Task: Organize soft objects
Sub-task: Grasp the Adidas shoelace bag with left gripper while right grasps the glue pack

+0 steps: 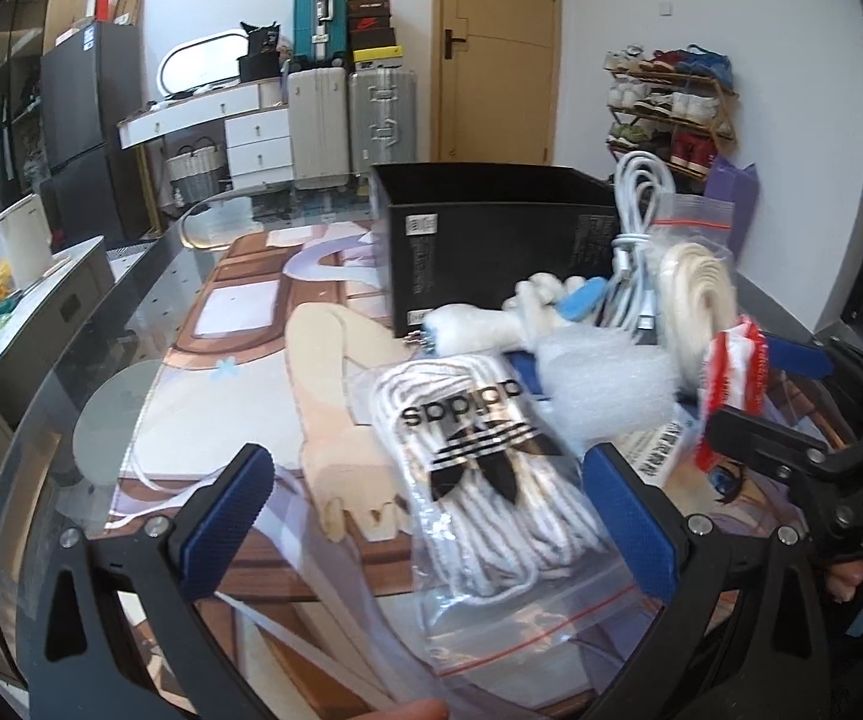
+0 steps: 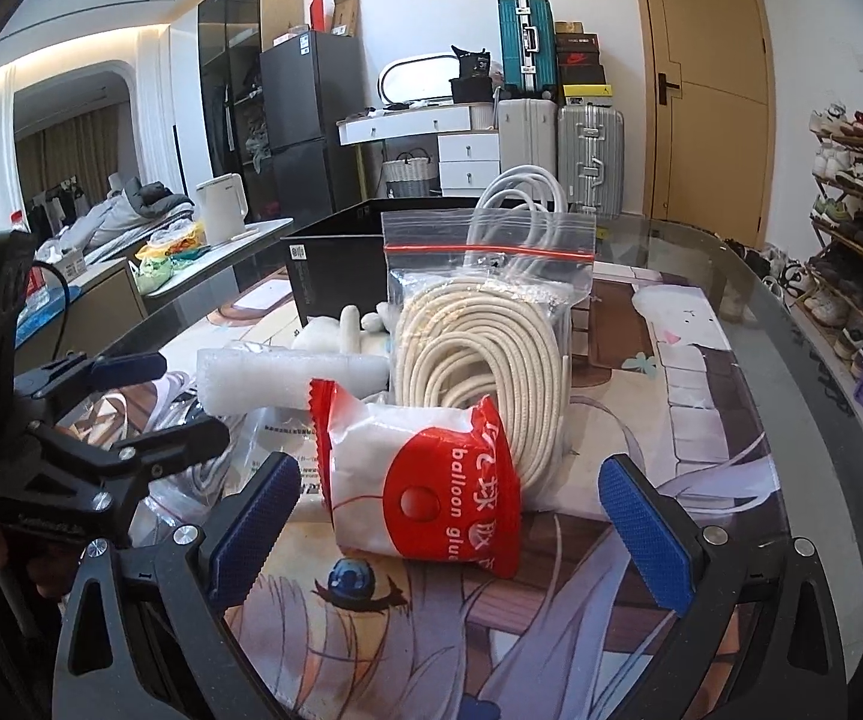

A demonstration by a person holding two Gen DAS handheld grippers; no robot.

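A clear zip bag of white laces (image 1: pixel 479 468) with a black logo lies on the printed mat, between the wide-apart blue pads of my left gripper (image 1: pixel 431 519), which is open. In the right wrist view, a red-and-white balloon glue packet (image 2: pixel 425 480) stands between the spread pads of my right gripper (image 2: pixel 455 525), also open and apart from it. Behind the packet are a bagged coil of cream rope (image 2: pixel 479 348), a bubble-wrap roll (image 2: pixel 287 378), a white plush toy (image 2: pixel 347 324) and white cables (image 2: pixel 521 198). The left gripper (image 2: pixel 173 402) shows at the left edge.
A black open box (image 1: pixel 491 228) stands at the back of the glass table (image 2: pixel 791 360), behind the pile. Off the table are a side counter with a white kettle (image 2: pixel 224 207), suitcases (image 2: pixel 587 156), a shoe rack (image 2: pixel 857 204) and a door.
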